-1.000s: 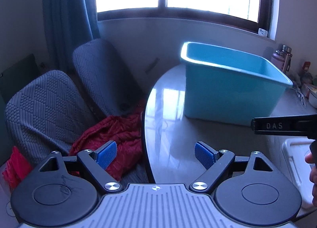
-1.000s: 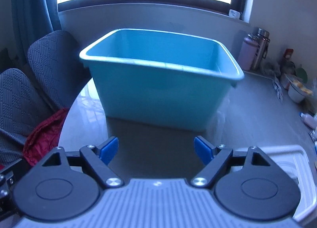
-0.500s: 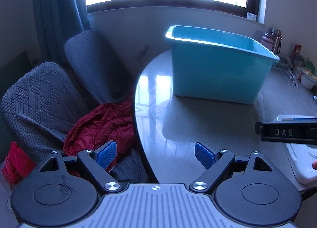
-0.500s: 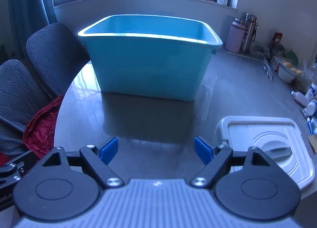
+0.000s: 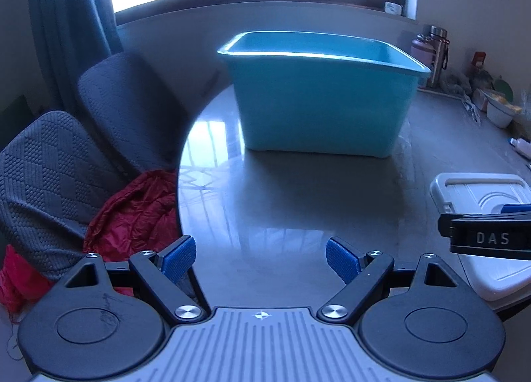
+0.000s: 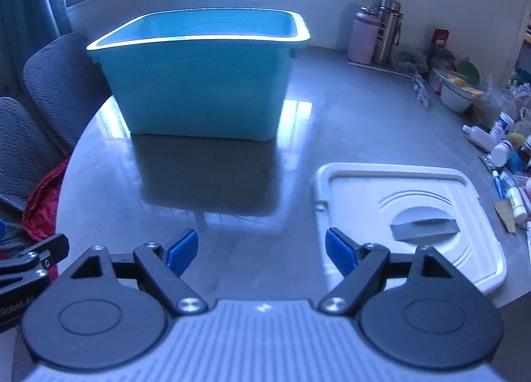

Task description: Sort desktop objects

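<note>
A teal plastic bin (image 5: 327, 96) stands open on the grey table, also in the right wrist view (image 6: 202, 83). A white lid with a grey handle (image 6: 408, 219) lies flat to its front right, partly seen in the left wrist view (image 5: 481, 193). Small bottles and tubes (image 6: 501, 156) lie scattered at the table's right edge. My left gripper (image 5: 260, 259) is open and empty above the table's front left. My right gripper (image 6: 262, 251) is open and empty, just left of the lid; its side shows in the left wrist view (image 5: 488, 237).
Two grey padded chairs (image 5: 126, 106) stand left of the table with a red cloth (image 5: 136, 213) on them. Flasks (image 6: 375, 33), bowls (image 6: 459, 92) and clutter line the far right. The table's curved edge (image 5: 181, 183) runs on the left.
Both grippers have drawn back and turned right: the bin looks farther and more to the left, the white lid and the right-side clutter have come into view. Jaws stay open.
</note>
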Demonstrator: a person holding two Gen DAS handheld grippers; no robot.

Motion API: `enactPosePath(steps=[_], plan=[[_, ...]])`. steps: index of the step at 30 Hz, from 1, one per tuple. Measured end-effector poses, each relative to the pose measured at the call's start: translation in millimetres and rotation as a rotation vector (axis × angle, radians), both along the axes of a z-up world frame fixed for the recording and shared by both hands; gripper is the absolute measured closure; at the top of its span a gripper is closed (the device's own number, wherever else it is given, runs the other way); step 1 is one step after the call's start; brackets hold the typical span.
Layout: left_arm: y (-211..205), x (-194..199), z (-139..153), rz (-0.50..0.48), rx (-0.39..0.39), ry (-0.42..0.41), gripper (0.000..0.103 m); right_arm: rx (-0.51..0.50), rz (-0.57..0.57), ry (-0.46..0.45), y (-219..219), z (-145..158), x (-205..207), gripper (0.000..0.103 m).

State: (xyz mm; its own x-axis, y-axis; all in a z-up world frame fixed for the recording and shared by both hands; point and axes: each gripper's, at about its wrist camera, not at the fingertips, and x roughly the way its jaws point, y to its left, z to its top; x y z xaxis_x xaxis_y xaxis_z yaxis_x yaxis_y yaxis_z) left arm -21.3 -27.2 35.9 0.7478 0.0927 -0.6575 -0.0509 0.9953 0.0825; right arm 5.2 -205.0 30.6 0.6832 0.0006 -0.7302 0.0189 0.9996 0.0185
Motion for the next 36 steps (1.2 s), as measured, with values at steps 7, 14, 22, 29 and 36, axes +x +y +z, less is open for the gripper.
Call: enactPosePath(steps=[7,14,22,29,36], plan=[[-28.6,0.8,-3.7,-0.047,0.007,0.010,0.016,0.010,-0.036,0.016,-23.9,-3.6,-7.5,0.019],[-49.4,3.3,-6.0,-0.085,0.000,0.022,0.016,0.012,-0.071,0.027,-44.3,-8.1,-16.2,0.019],[-81.0,7.2,-9.4,-0.147,0.010,0.030,0.016,0.007,-0.112,0.036,-72.3,-14.5,-20.6,0.019],[-106.2,11.8,-14.0,-0.176,0.002,0.049,0.016,-0.006,-0.140,0.041,-95.4,-17.7,-24.8,0.019],[-132.8,16.1,-20.1,-0.204,0.000,0.063,0.016,-0.012,-0.164,0.047,-121.6,-22.7,-28.9,0.019]])
